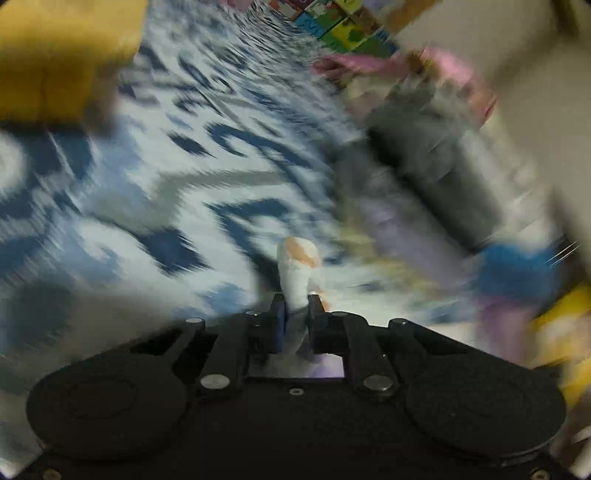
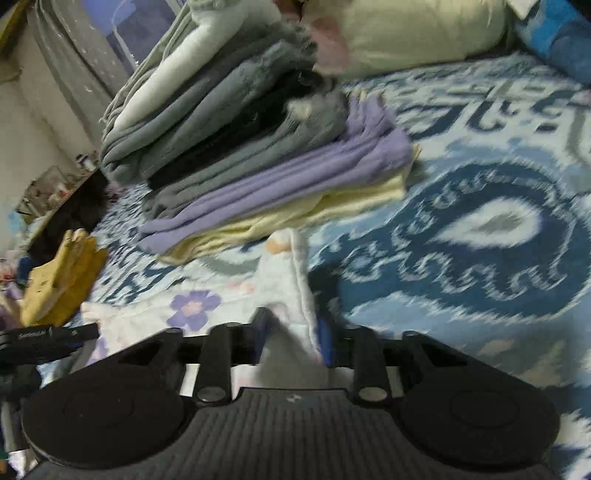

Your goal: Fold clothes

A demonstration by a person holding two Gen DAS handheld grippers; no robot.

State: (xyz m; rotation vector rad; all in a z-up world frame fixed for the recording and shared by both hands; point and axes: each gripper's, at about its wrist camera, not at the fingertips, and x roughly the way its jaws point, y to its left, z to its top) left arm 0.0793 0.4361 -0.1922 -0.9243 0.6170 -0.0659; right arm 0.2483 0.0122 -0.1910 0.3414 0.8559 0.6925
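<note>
A white garment with purple flowers (image 2: pixel 192 306) lies over the blue-and-white patterned bedspread (image 2: pixel 480 229). My right gripper (image 2: pixel 291 325) is shut on a bunched edge of it, and the cloth sticks up between the fingers. My left gripper (image 1: pixel 295 306) is shut on another white edge of the garment (image 1: pixel 299 266), which stands up from the jaws. The left wrist view is heavily blurred by motion. The other gripper shows at the left edge of the right wrist view (image 2: pixel 48 336).
A stack of folded clothes (image 2: pixel 258 155), grey, purple and pale yellow, sits on the bed ahead; it shows blurred in the left wrist view (image 1: pixel 424 184). A mustard garment (image 2: pixel 59 280) lies at the bed's left edge. A cream pillow (image 2: pixel 417 33) and blue cloth (image 2: pixel 554 40) lie behind.
</note>
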